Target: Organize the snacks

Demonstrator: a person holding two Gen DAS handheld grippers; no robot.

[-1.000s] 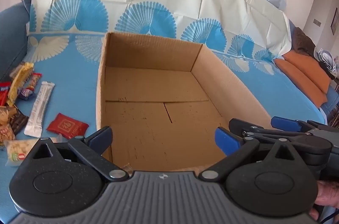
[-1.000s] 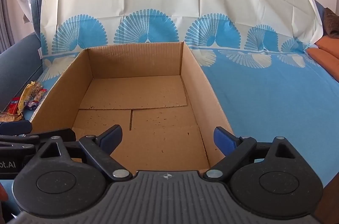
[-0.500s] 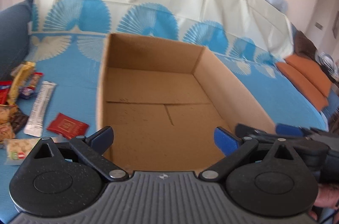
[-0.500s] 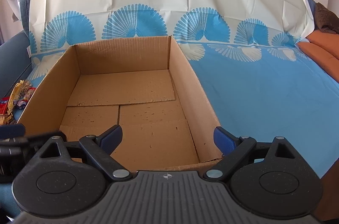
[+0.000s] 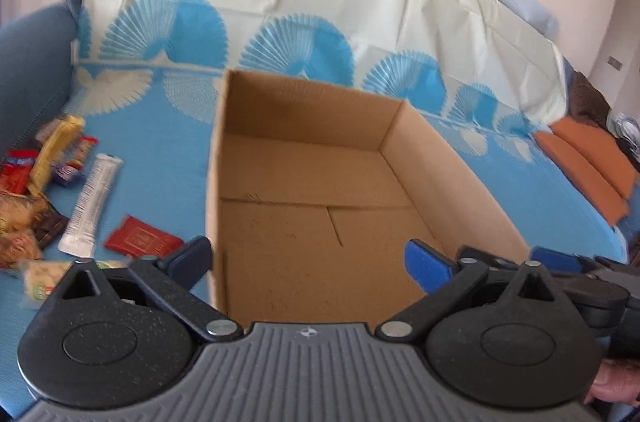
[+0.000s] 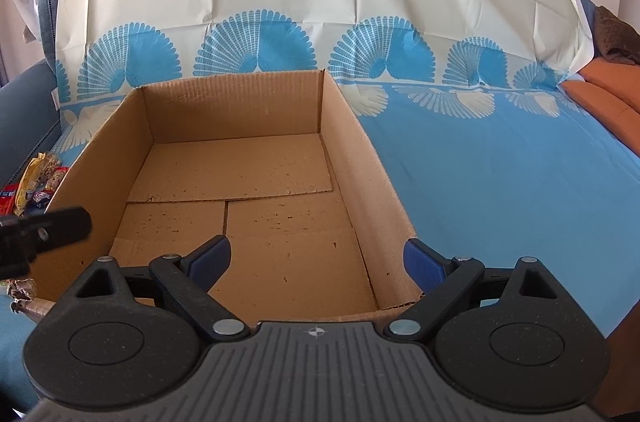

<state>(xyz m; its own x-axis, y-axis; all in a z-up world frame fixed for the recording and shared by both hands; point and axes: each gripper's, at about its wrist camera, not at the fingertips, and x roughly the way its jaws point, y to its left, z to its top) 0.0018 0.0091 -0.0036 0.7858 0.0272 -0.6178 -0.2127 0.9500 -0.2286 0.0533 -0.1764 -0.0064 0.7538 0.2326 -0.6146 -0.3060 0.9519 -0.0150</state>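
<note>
Hovering left tongs (image 5: 308,258), right tongs (image 6: 318,258), agape

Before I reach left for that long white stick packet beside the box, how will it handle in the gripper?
The white stick packet looks thin and film-wrapped, so probably light and floppy; gripped at one end it may droop. Lying flat on the blue cloth, it seems unlikely to roll. Its crimped ends suggest a smooth, perhaps slippery skin, so the open left gripper should likely pinch mid-length.

Bright, even daylight; soft shadows inside the box (image 6: 240,166); strong fisheye bending at edges; left view slightly motion-blurred.
</note>
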